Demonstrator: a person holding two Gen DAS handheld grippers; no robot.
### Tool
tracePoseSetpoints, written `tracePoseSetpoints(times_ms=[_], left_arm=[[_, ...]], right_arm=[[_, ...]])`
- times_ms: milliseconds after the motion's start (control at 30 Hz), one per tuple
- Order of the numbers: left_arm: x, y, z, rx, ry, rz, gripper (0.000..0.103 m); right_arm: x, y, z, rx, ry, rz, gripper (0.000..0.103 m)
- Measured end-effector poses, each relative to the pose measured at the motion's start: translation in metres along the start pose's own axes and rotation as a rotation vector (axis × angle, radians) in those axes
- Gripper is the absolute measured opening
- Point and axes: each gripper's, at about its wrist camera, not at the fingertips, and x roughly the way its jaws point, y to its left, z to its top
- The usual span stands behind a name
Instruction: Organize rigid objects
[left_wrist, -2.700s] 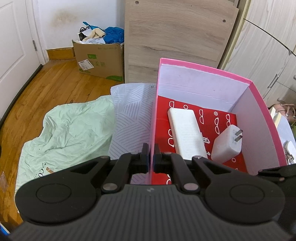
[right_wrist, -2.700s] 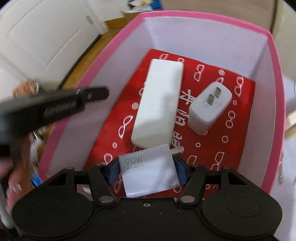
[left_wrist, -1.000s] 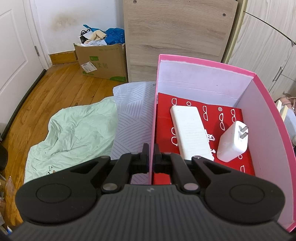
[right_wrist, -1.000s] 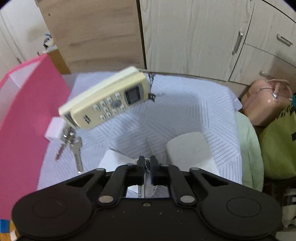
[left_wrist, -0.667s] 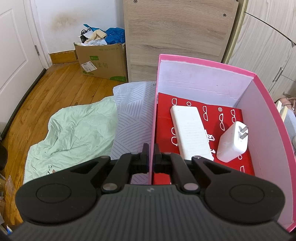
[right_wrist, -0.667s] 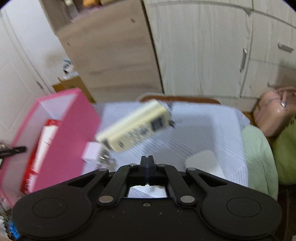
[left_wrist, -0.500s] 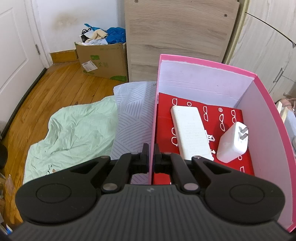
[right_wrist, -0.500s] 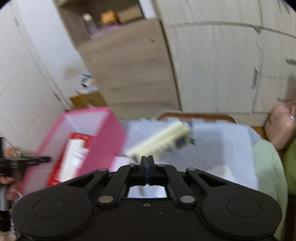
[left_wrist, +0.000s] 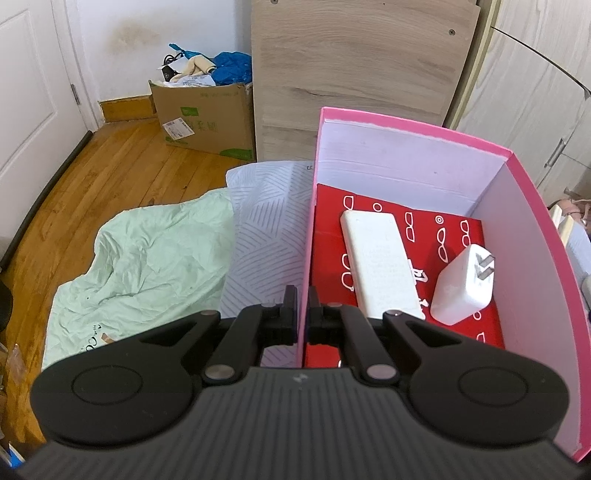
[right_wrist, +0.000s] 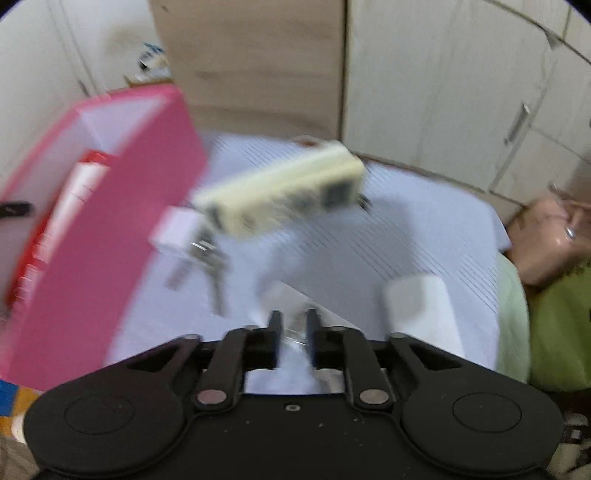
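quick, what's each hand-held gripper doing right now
Left hand-held gripper: closed on the pink box wall.
Right hand-held gripper: slightly open, holding nothing, above the striped cloth.

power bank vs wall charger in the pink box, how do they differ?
The power bank is a long, flat slab; the wall charger is a short, chunky block. The power bank shows no prongs; the wall charger has two. The power bank lies left of the wall charger. Both are white and rest on the pink box's red floor.
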Motion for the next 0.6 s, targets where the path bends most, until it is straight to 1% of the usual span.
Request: tracePoseSetpoints(times_ms=[33,67,100,133,167,200,300,433,533,600], left_arm=[[0.0,0.0,0.0,-0.001,0.001,0.0,0.003],[0.0,0.0,0.0,-0.001,0.0,0.0,0.003],[0.0,0.0,0.0,-0.001,0.0,-0.001,0.003],[0.0,0.0,0.0,-0.002,0.001,-0.001,0.003],[0.0,0.0,0.0,-0.001,0.001,-0.001,0.003],[0.0,0.0,0.0,-0.002,0.0,-0.001,0.003],[0.0,0.0,0.0,-0.001,0.0,0.0,0.003],[0.0,0.0,0.0,-0.001,0.0,-0.001,0.003],[0.0,0.0,0.0,-0.001,0.001,-0.002,0.003],[0.0,-0.001,0.0,-0.001,0.0,-0.001,0.003]], right_arm=[[0.006,-0.006,-0.001,0.008,0.008,-0.01,0.03],[0.011,-0.011,-0.003,0.016,0.02,-0.01,0.031],[0.013,-0.014,-0.005,0.026,0.024,-0.004,0.033],[0.016,-0.016,-0.004,0.037,0.026,0.005,0.037],[0.017,-0.018,-0.004,0.041,0.027,0.011,0.043],[0.017,-0.018,-0.005,0.035,0.023,0.018,0.045],[0.021,-0.01,-0.004,0.005,0.018,0.036,0.048],[0.021,0.009,-0.006,-0.071,0.014,0.004,0.049],[0.018,0.012,-0.006,-0.076,0.02,0.002,0.05],[0.013,0.012,-0.007,-0.078,0.001,0.018,0.05]])
